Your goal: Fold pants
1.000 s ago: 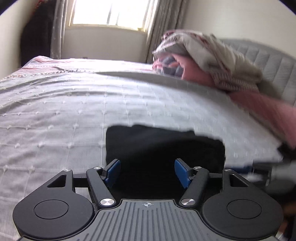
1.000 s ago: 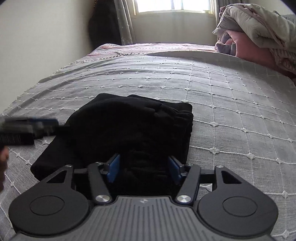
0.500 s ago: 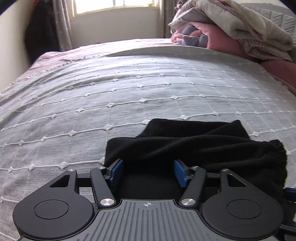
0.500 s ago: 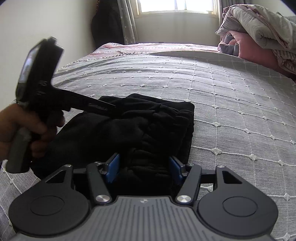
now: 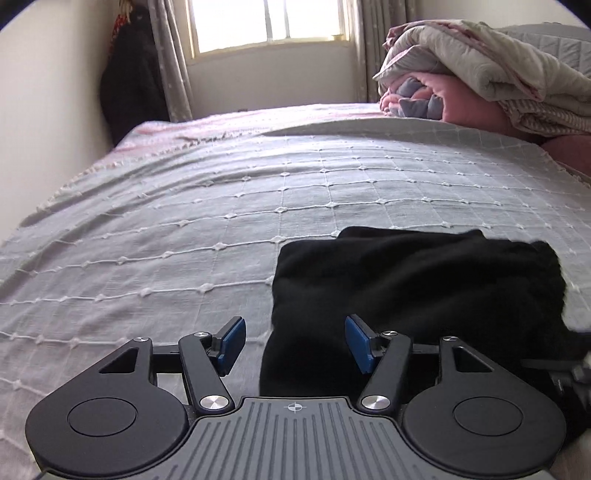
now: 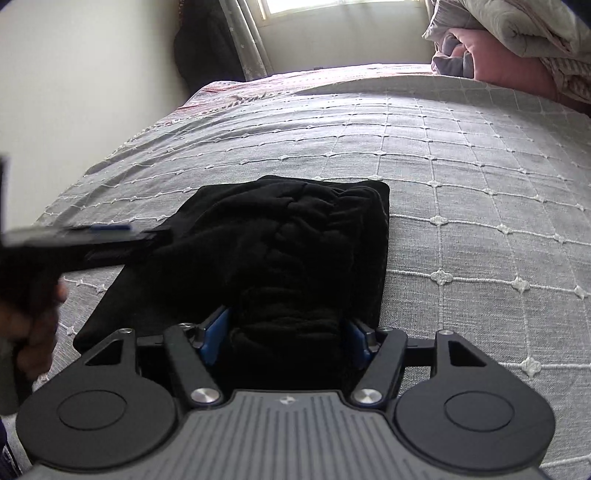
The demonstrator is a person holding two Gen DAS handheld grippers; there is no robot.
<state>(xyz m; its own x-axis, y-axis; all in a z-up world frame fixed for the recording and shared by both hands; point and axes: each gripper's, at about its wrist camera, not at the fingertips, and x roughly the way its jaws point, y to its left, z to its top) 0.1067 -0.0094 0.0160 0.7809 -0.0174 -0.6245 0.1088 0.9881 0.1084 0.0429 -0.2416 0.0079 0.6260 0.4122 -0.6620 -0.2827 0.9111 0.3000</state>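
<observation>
Left wrist view first: our left tongs (image 5: pixel 293 345) stand open, blue pads apart, with the near left edge of the pants (image 5: pixel 413 295) lying between them, unpinched. Right wrist view: our right tongs (image 6: pixel 284 341) have just been opening; their pads flank a bunched black fold, and we think they no longer press it, though shadow hides the contact. Beyond, the folded pants (image 6: pixel 295 243) rest on the grey bed (image 6: pixel 461 166). Farther off, piled blankets (image 5: pixel 480 74) and a window (image 5: pixel 269 26).
</observation>
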